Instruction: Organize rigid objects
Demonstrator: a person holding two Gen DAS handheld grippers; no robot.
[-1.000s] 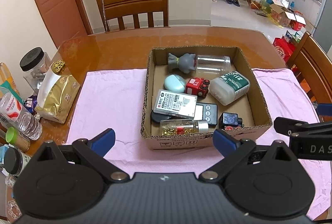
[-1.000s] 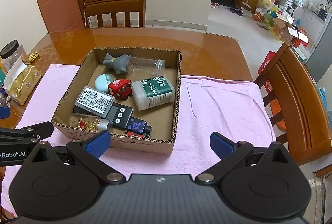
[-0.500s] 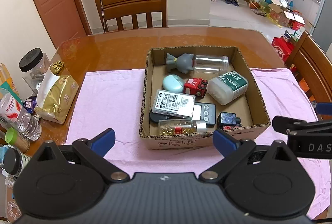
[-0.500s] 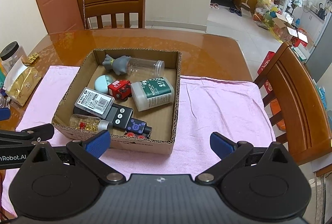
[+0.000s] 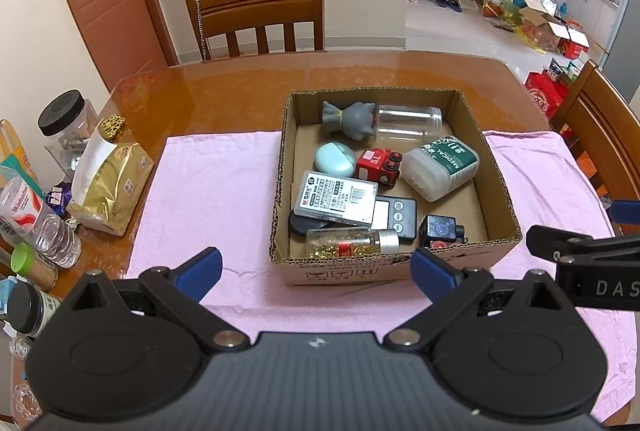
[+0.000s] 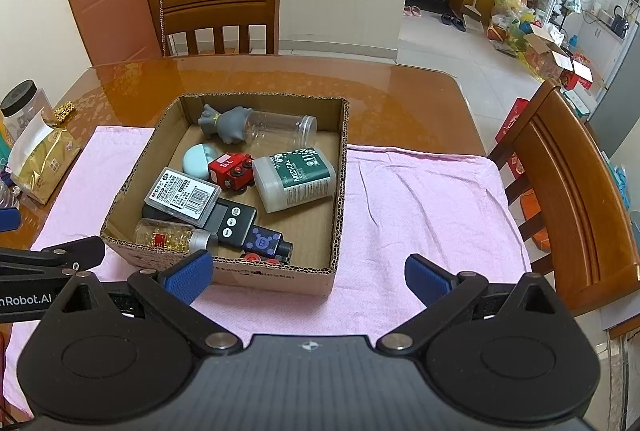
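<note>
An open cardboard box (image 5: pixel 500 187) (image 6: pixel 339 191) sits on a pink cloth (image 5: pixel 208 191) (image 6: pixel 420 199). Inside lie a grey toy figure (image 5: pixel 352 119), a clear jar (image 5: pixel 408 121), a pale blue case (image 5: pixel 334 159), a red toy car (image 5: pixel 378 167), a green-labelled white medical bottle (image 5: pixel 440 167) (image 6: pixel 296 177), a label-covered flat case (image 5: pixel 336 197), a black remote (image 5: pixel 396 217), a gold-filled vial (image 5: pixel 348 243) and a small black toy (image 5: pixel 440 231). My left gripper (image 5: pixel 316 269) hangs open before the box's near wall. My right gripper (image 6: pixel 308 273) is open near the box's front right corner. Both hold nothing.
Jars, bottles and a gold bag (image 5: pixel 108 187) crowd the table's left edge. Wooden chairs stand at the far side (image 5: pixel 256 15) and at the right (image 6: pixel 568 199). Bare pink cloth lies on both sides of the box.
Both views have shifted only slightly; the box and its contents lie as before, and both grippers stay open.
</note>
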